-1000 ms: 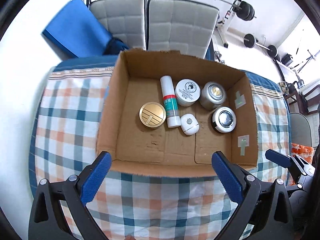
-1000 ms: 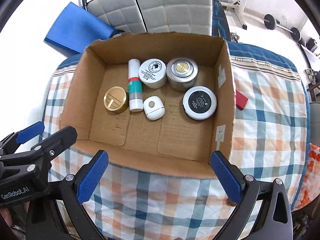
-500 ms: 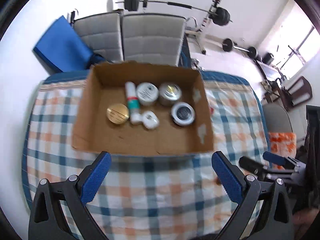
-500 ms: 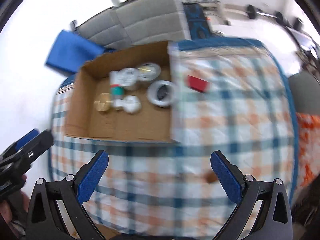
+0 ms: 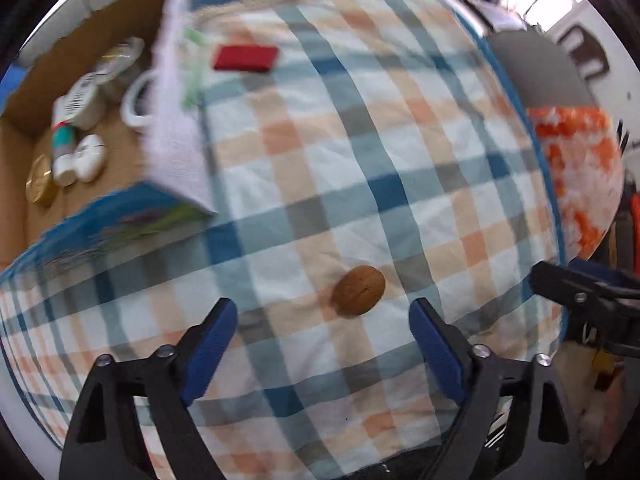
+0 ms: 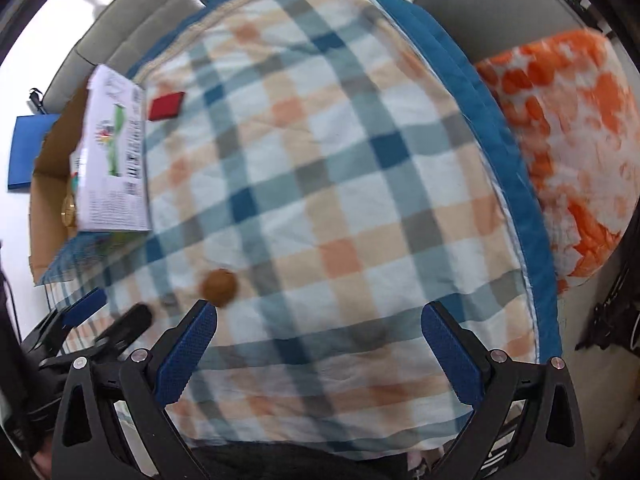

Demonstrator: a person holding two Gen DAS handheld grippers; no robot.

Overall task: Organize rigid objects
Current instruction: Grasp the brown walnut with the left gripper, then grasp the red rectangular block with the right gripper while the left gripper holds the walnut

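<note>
Your left gripper [image 5: 322, 344] closing, empty, above the walnut [image 5: 359, 290], apparently; right gripper [image 6: 319, 340] wide, empty.

box [image 5: 172, 128]: motion-smeared, you can't read its print | jars [image 5: 86, 100] inside: blurry, one ring half behind the box wall | your other gripper [image 5: 588, 300]: cut off at the right edge, jaws unclear

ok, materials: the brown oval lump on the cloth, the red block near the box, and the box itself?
Brown oval lump: matte, with a central crease, walnut-like; could be shell or wood. Red block: flat, matte, sharp-edged; plastic or painted wood, too blurred to say. Box: brown corrugated cardboard inside, printed white outer wall.
</note>
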